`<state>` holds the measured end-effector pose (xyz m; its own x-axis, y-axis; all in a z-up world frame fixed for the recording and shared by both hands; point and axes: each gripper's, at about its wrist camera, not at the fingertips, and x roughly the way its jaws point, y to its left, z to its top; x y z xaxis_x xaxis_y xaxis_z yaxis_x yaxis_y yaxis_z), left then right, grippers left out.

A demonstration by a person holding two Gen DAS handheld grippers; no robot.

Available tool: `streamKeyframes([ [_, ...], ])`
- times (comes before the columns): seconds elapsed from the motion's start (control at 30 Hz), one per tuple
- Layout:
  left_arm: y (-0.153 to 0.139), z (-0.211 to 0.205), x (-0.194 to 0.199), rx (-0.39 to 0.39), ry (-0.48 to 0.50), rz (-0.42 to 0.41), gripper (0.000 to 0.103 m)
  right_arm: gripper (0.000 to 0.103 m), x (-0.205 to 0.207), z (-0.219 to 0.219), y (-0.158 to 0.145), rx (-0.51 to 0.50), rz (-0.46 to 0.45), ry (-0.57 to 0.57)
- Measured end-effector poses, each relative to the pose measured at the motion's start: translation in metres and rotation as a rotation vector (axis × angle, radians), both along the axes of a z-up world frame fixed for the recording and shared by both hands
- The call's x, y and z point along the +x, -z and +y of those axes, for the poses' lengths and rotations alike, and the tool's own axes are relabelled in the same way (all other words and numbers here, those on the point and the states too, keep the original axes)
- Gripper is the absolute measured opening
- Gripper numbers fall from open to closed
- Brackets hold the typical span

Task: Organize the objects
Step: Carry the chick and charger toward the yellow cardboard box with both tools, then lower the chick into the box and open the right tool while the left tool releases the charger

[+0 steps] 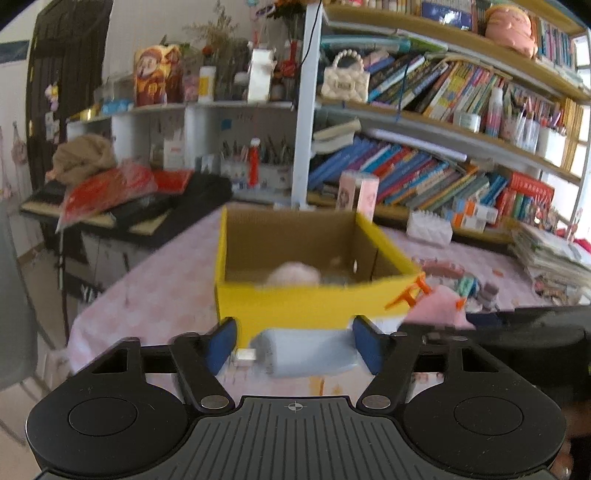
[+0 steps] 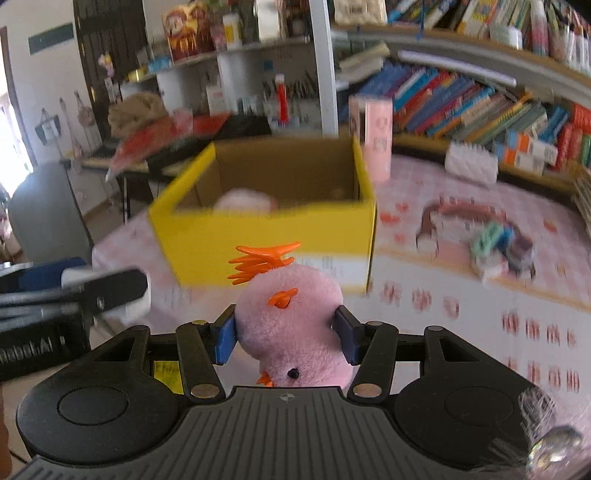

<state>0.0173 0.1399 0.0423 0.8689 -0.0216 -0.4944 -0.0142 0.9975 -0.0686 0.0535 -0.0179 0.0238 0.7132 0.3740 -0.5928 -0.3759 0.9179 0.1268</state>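
Bookshelves behind — left tongs [image 1: 293, 345] grip a pale roll [image 1: 308, 352], right tongs [image 2: 286, 338] clamp a pink plush [image 2: 291, 325].

Behind the pink patterned tablecloth [image 2: 461, 295], a bookshelf [image 1: 443, 122] holds slanting rows of books, a quilted white handbag [image 1: 345, 79] and a pink plush [image 1: 511, 27]; a red bag [image 1: 107, 188] lies on a side table

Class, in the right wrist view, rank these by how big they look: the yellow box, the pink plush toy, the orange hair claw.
1. Yellow box
2. Pink plush toy, though it sits nearest the camera, which enlarges it
3. Orange hair claw
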Motion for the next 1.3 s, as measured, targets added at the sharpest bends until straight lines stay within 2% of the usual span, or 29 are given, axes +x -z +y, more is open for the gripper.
streamKeyframes([
  [0.03, -0.002, 0.000, 0.006, 0.003, -0.005, -0.005, 0.058, 0.051, 0.008, 0.001, -0.005, 0.011, -0.018, 0.004],
  [0.07, -0.004, 0.001, 0.012, 0.004, -0.014, -0.015, 0.036, 0.051, 0.016, 0.002, -0.010, 0.021, -0.035, 0.008],
  [0.13, -0.008, 0.005, 0.029, -0.006, -0.012, -0.015, 0.028, 0.051, 0.035, 0.002, -0.019, 0.039, -0.065, 0.014],
  [0.17, -0.011, 0.006, 0.036, -0.016, -0.010, -0.022, 0.006, 0.051, 0.044, 0.003, -0.022, 0.046, -0.076, 0.016],
  [0.2, -0.014, 0.006, 0.045, -0.017, -0.001, -0.036, 0.000, 0.051, 0.054, 0.004, -0.025, 0.050, -0.087, 0.019],
  [0.3, -0.025, 0.002, 0.061, 0.020, -0.005, -0.097, 0.000, 0.051, 0.080, 0.005, -0.031, 0.064, -0.097, 0.014],
  [0.37, -0.027, 0.001, 0.069, 0.023, -0.020, -0.107, 0.000, 0.051, 0.094, 0.004, -0.034, 0.074, -0.101, 0.004],
  [0.53, -0.013, 0.007, 0.087, -0.030, -0.062, -0.040, 0.000, 0.051, 0.113, 0.004, -0.033, 0.072, -0.102, -0.021],
  [0.67, -0.006, 0.006, 0.091, -0.036, -0.070, -0.013, 0.000, 0.051, 0.123, 0.005, -0.026, 0.062, -0.079, -0.039],
  [1.07, -0.005, 0.005, 0.101, -0.026, -0.108, -0.002, 0.000, 0.051, 0.136, 0.019, -0.022, 0.052, -0.084, -0.126],
  [1.3, -0.001, 0.003, 0.107, -0.017, -0.126, 0.021, 0.000, 0.051, 0.145, 0.035, -0.005, -0.015, -0.069, -0.201],
])
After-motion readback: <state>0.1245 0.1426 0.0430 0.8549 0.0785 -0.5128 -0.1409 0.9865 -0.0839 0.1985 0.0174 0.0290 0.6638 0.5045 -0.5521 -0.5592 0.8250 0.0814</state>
